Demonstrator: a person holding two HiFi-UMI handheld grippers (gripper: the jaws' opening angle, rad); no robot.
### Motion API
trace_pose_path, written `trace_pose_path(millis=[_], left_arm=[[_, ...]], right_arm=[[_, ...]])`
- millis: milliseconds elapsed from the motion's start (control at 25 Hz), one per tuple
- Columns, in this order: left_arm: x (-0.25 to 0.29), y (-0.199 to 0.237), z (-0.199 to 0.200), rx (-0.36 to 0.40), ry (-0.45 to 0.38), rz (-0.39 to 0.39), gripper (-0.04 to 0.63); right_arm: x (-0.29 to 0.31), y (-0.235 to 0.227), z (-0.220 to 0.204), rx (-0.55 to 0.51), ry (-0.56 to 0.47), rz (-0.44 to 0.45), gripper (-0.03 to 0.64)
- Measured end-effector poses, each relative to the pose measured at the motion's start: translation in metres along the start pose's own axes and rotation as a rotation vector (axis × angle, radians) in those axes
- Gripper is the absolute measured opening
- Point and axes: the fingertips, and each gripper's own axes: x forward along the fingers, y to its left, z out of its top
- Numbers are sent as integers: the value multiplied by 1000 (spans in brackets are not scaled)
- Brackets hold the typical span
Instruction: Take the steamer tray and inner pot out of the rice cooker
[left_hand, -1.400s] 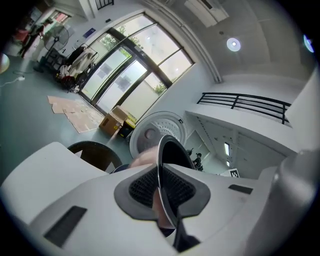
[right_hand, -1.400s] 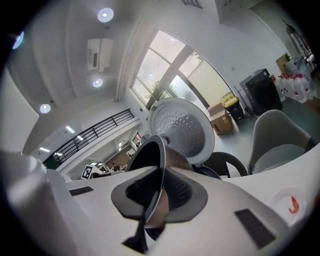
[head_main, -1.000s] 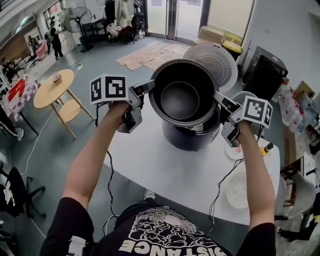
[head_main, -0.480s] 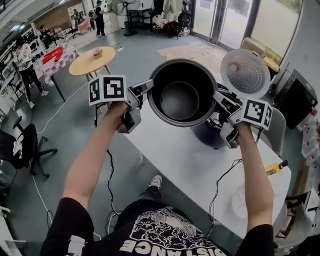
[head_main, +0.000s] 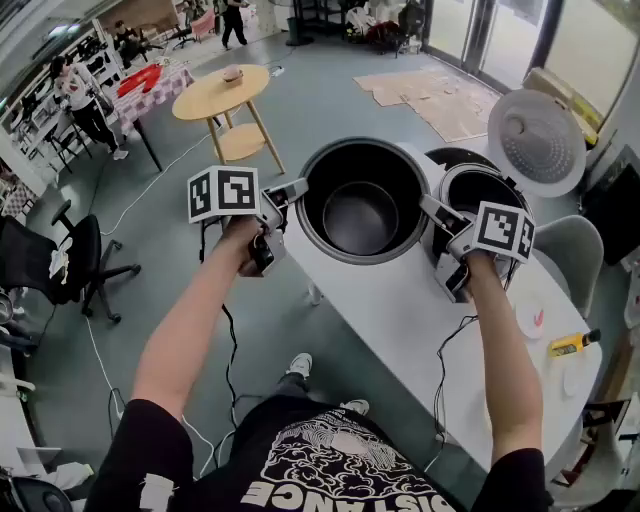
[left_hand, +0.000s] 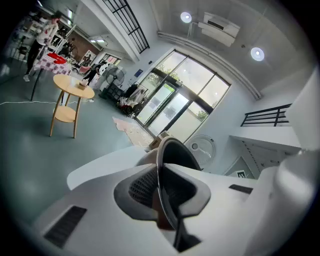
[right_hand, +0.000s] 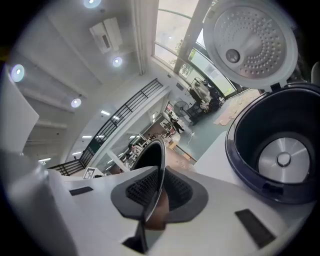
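The dark metal inner pot (head_main: 362, 205) hangs just above the left end of the white table (head_main: 400, 310), to the left of the rice cooker. My left gripper (head_main: 295, 190) is shut on its left rim and my right gripper (head_main: 432, 208) on its right rim. In the left gripper view the thin pot rim (left_hand: 167, 150) runs between the pads of that gripper (left_hand: 161, 187). The right gripper view shows the rim (right_hand: 157, 160) clamped the same way by the right gripper (right_hand: 156, 192). The rice cooker (right_hand: 272, 150) stands empty, its lid (right_hand: 252, 42) raised.
The cooker body (head_main: 470, 190) and its lid (head_main: 535, 140) stand behind my right gripper. A small white dish (head_main: 530, 320) and a yellow tool (head_main: 565, 345) lie at the table's right. A round wooden table (head_main: 222, 95), a black chair (head_main: 75, 265) and floor cables are at the left.
The pot has come away from above the cooker, moving left and down over the table's left end. Both grippers kept their hold on the rim.
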Motion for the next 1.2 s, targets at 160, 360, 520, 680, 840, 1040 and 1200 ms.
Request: trace_pose_path(millis=[160, 360, 520, 680, 840, 1040, 1200], left_arm=[[16, 15, -11, -23, 57, 14, 44], [43, 61, -25, -47, 156, 12, 44], [59, 113, -22, -62, 255, -15, 44], [81, 153, -23, -76, 323, -38, 44], [104, 170, -34, -79, 394, -76, 46], [118, 179, -29, -80, 424, -114, 44], [126, 180, -25, -56, 448, -148, 44]], right_arm=[[7, -21, -9, 38, 26, -34, 54], [34, -56, -38, 112, 47, -116, 54], [72, -71, -64, 180, 50, -203, 54], [99, -92, -79, 220, 38, -265, 54], [102, -110, -94, 261, 12, -329, 55], [109, -120, -98, 292, -21, -370, 58], [110, -123, -101, 304, -51, -404, 61]])
